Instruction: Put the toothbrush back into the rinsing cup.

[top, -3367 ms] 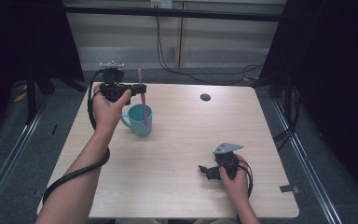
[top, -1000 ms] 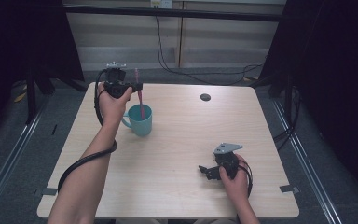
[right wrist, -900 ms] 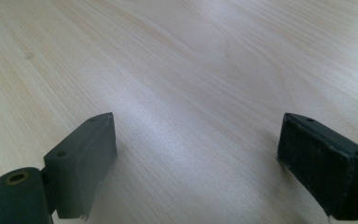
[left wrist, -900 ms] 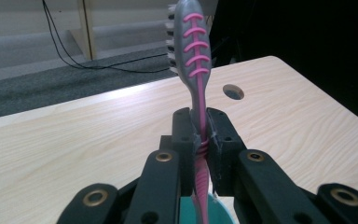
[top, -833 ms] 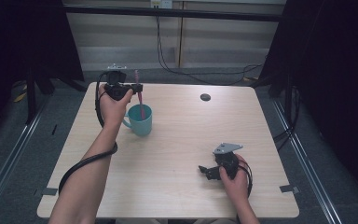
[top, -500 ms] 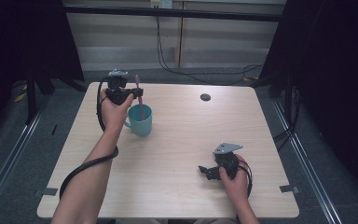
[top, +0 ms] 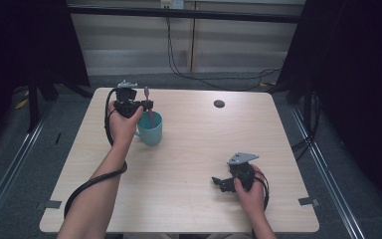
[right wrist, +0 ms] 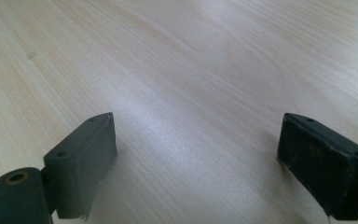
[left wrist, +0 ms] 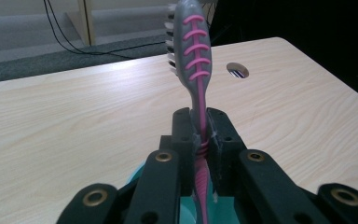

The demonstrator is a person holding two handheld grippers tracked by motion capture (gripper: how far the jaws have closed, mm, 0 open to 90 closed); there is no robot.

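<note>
While clamped in the left gripper (top: 146, 103), pink toothbrush (left wrist: 193, 56) upright in teal cup (top: 150, 128); right gripper (right wrist: 196, 163) agape.

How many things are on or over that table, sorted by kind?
Toothbrush: 1
Teal mug: 1
Handheld grippers: 2, the left gripper and the right gripper
Total: 4

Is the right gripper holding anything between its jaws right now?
No, in the right gripper view the right gripper has its jaws wide apart, with just the bare wooden table between them.
</note>
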